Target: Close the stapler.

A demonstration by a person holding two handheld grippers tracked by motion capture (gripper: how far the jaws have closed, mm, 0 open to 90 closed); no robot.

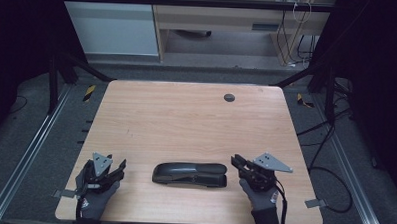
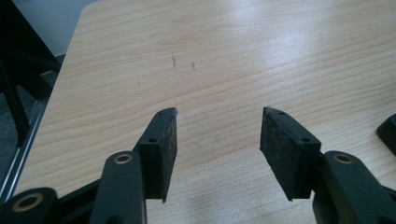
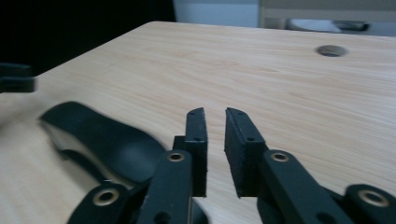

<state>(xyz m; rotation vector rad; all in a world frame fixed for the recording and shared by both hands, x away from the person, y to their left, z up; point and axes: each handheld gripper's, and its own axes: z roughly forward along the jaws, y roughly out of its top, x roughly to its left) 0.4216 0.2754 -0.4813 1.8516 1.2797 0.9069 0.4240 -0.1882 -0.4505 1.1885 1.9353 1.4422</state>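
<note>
Standing wide open over bare wood, the left gripper (image 2: 218, 112) holds nothing. The right gripper (image 3: 215, 112) shows a narrow gap between its pads, also empty. A long black plastic stapler (image 1: 190, 174) lies between them on the light wooden table (image 1: 186, 116), just beside the right gripper.

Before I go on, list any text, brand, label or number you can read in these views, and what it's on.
None can be read.
Black stapler: no lettering shows in any view.
Gloves: a small red and white mark on the left glove and on the right glove, both too small to read.
Yellow and black striped tape on the floor: a warning pattern, no words.
Wooden table: no label shows.
</note>
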